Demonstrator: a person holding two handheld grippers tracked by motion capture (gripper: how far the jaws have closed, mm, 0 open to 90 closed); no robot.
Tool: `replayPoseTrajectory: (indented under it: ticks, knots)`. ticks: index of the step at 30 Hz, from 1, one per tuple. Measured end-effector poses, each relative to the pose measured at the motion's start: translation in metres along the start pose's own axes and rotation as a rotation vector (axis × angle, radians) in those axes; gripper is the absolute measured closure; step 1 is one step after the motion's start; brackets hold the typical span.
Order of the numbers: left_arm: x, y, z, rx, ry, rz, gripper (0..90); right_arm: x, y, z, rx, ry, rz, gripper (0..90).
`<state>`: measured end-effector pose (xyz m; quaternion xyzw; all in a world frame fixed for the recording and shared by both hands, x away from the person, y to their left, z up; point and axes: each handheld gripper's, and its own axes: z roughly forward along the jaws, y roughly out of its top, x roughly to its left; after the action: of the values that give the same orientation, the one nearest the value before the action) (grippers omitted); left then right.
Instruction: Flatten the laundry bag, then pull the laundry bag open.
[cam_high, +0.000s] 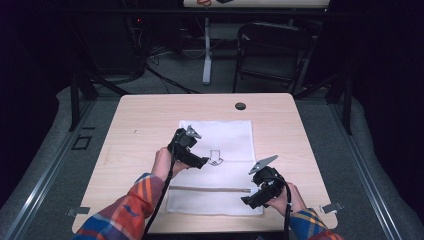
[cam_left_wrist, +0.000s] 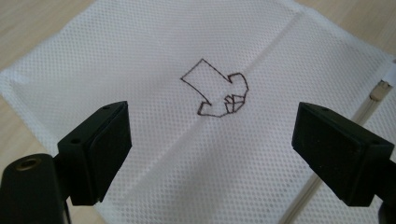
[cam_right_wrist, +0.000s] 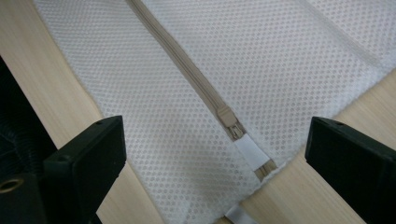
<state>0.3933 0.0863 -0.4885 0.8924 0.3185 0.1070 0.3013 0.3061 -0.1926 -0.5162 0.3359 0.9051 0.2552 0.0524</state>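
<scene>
At centre frame on the table (cam_high: 140, 115), a white mesh laundry bag (cam_high: 220, 135) is laid flat, judged light, limp and best taken by its zipper pull (cam_right_wrist: 229, 116); left gripper (cam_high: 202, 161) and right gripper (cam_high: 247, 200) are held open, empty.

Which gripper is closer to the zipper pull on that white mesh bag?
Right. The right gripper hangs, jaws open, just beside the zipper pull at the near right end of the mesh bag. The left gripper is farther off, open over the drawn arrow.
</scene>
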Motion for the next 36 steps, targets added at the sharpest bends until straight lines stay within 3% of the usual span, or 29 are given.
replayPoseTrajectory:
  ticks: [6, 11, 14, 17, 25, 36]
  knots:
    - [-0.010, -0.019, -0.001, 0.004, -0.034, -0.006, 9.9, -0.007, -0.003, -0.002, 0.004, -0.020, 0.019, 0.0]
    - [-0.015, -0.025, 0.001, 0.026, -0.065, 0.004, 7.5, -0.012, -0.007, -0.003, -0.003, -0.019, 0.030, 0.0]
    - [-0.018, -0.027, 0.002, 0.031, -0.082, 0.011, 6.6, -0.014, -0.009, -0.006, -0.016, -0.028, 0.029, 0.0]
    - [-0.020, -0.026, 0.002, 0.022, -0.074, 0.017, 6.4, -0.017, -0.009, -0.009, -0.022, -0.022, 0.052, 0.0]
    - [-0.024, -0.026, 0.004, 0.033, -0.081, 0.023, 6.2, -0.019, -0.010, -0.008, -0.015, -0.027, 0.056, 0.4]
    - [-0.038, -0.024, 0.012, 0.009, -0.101, 0.047, 7.0, -0.019, -0.009, -0.009, -0.023, -0.026, 0.064, 5.0]
